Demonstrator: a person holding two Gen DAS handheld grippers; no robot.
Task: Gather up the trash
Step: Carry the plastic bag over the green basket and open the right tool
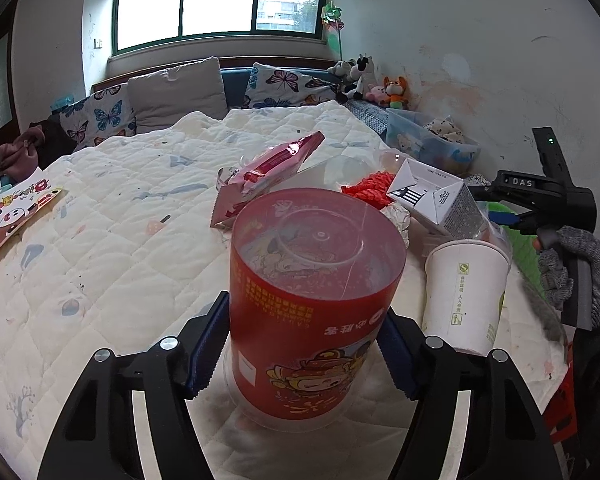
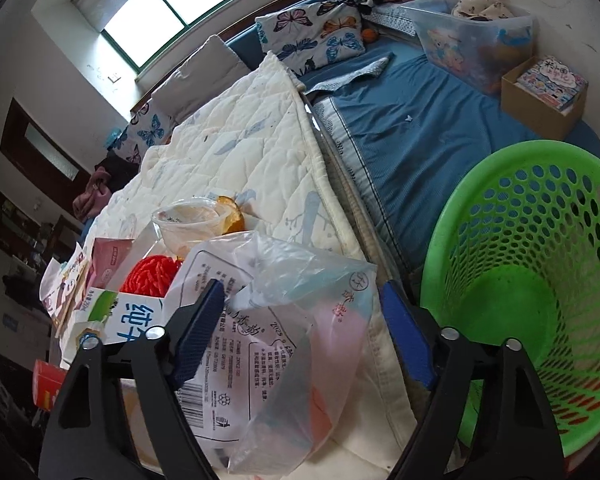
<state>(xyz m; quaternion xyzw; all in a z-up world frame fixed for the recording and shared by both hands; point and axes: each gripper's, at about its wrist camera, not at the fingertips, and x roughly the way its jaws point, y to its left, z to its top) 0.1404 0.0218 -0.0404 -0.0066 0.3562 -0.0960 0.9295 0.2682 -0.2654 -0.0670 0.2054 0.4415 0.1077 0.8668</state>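
Note:
A red see-through plastic tub point(image 1: 312, 300) stands upright on the white quilt point(image 1: 120, 220). My left gripper point(image 1: 302, 306) is shut on it, a blue pad against each side. To its right stand a white paper cup point(image 1: 464, 292) and a tilted milk carton point(image 1: 432, 196); behind lie a pink wrapper point(image 1: 272, 164) and red netting point(image 1: 368, 188). In the right wrist view, my right gripper point(image 2: 302, 285) is open around a crumpled clear plastic bag point(image 2: 268, 320); its right pad is clear of the bag. A green mesh basket point(image 2: 540, 300) stands empty at the right.
A clear bowl point(image 2: 188, 220) and orange peel point(image 2: 232, 220) lie beyond the bag. A gloved hand point(image 1: 580, 264) holds the right gripper's handle. Pillows point(image 1: 172, 92), plush toys point(image 1: 364, 76), a plastic storage box point(image 2: 472, 36) and a cardboard box point(image 2: 540, 100) line the bed's far side.

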